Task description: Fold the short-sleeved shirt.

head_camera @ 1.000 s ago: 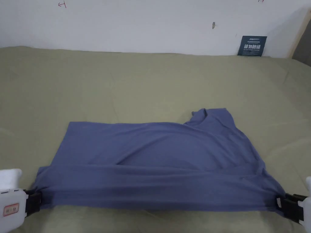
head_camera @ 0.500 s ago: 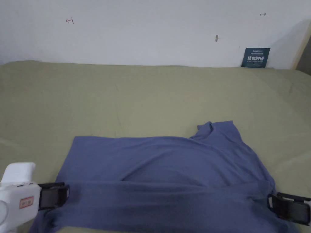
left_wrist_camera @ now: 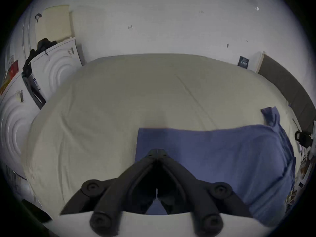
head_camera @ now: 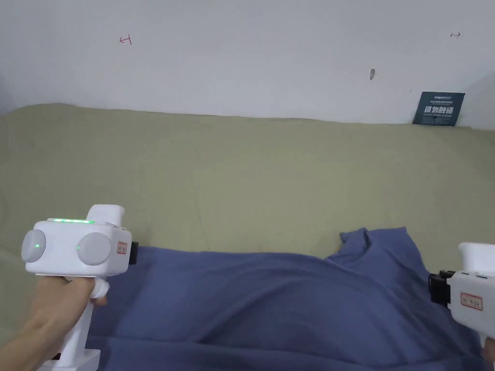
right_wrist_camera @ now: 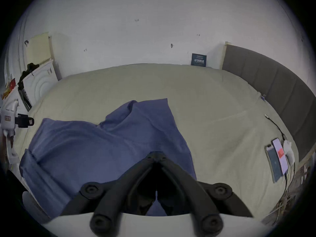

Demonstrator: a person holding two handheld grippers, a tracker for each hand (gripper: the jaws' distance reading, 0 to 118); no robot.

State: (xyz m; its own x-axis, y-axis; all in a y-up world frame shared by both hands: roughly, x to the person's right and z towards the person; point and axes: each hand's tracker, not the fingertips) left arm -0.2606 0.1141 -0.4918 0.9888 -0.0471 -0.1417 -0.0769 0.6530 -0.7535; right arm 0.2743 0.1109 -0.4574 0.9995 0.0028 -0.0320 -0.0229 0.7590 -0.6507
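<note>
Your left gripper (left_wrist_camera: 158, 152) has its jaws closed tip to tip, with no gap between them and no cloth pinched there; the tips sit over the left part of the blue short-sleeved shirt (left_wrist_camera: 213, 157), near its left edge. In the head view your left hand (head_camera: 60, 302) holds that gripper (head_camera: 133, 253) raised, its black tip just beside the shirt's (head_camera: 290, 309) far left corner. From here you cannot tell whether the tips touch the fabric or sit just above it.

Your right gripper (right_wrist_camera: 156, 155) is clenched the same way, jaws meeting at the tips with nothing between them, over the right part of the shirt (right_wrist_camera: 95, 148). In the head view it (head_camera: 431, 287) sits at the shirt's right edge, tip pointing left toward the cloth.

The shirt lies on the olive-green bed cover (head_camera: 241, 174), on the near side, spread left to right. A sleeve (head_camera: 382, 244) sticks out toward the far right. Along the near left a folded band of cloth (right_wrist_camera: 32, 172) lies doubled over the body.

Two phones (right_wrist_camera: 277, 158) lie well apart from the shirt at the bed's right edge, and a dark sign (head_camera: 438, 108) leans against the far wall.
</note>
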